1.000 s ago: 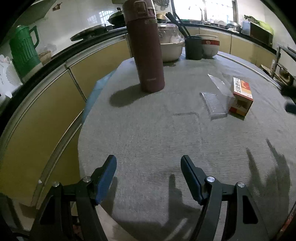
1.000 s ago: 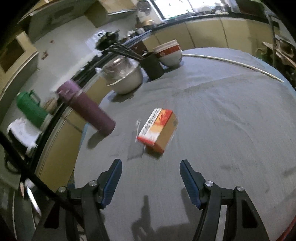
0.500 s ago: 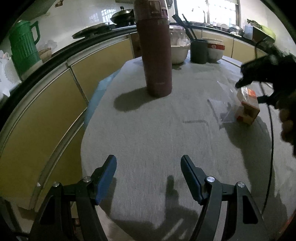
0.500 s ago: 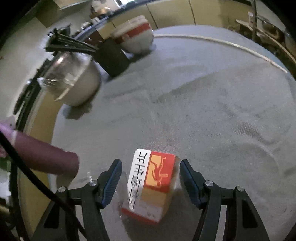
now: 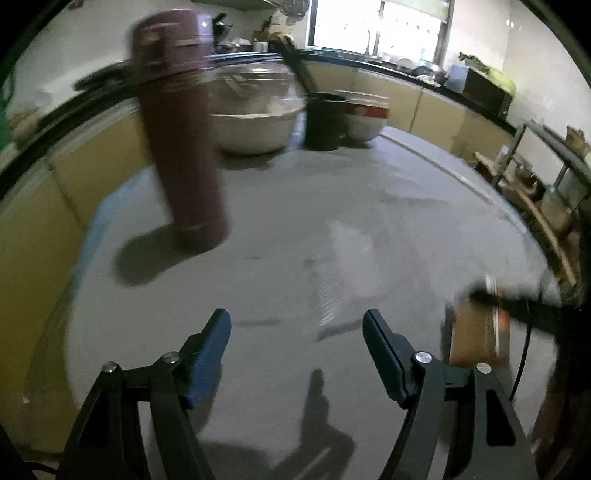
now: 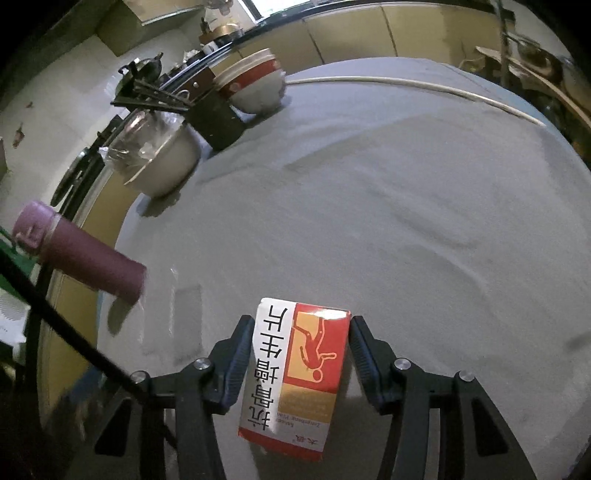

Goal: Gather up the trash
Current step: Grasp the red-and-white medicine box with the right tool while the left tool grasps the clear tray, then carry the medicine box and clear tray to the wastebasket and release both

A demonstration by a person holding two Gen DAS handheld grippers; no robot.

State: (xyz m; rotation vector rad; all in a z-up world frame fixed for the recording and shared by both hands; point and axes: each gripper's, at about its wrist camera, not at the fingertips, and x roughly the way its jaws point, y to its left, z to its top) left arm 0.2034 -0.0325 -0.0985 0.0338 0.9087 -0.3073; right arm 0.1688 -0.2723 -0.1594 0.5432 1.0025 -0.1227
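Grey tablecloth (image 6: pixel 369 203); box (image 6: pixel 295 369) between closing jaws

Kitchen. Round table (image 6: pixel 406 192) under grey cloth. Curved run of yellow cabinet doors (image 5: pixel 436 107) with black countertop (image 5: pixel 476 101) along the walls. Bright window (image 5: pixel 380 29) above counter at far side; daylight enters there, rest of room dim. White tiled wall (image 6: pixel 62 99). Metal shelving rack (image 5: pixel 546 173) at right.

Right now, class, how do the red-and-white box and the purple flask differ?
The box is flat-sided and printed, lying between the closing right gripper; the flask is round, plain and stands upright, untouched. Both rest on the grey tablecloth.
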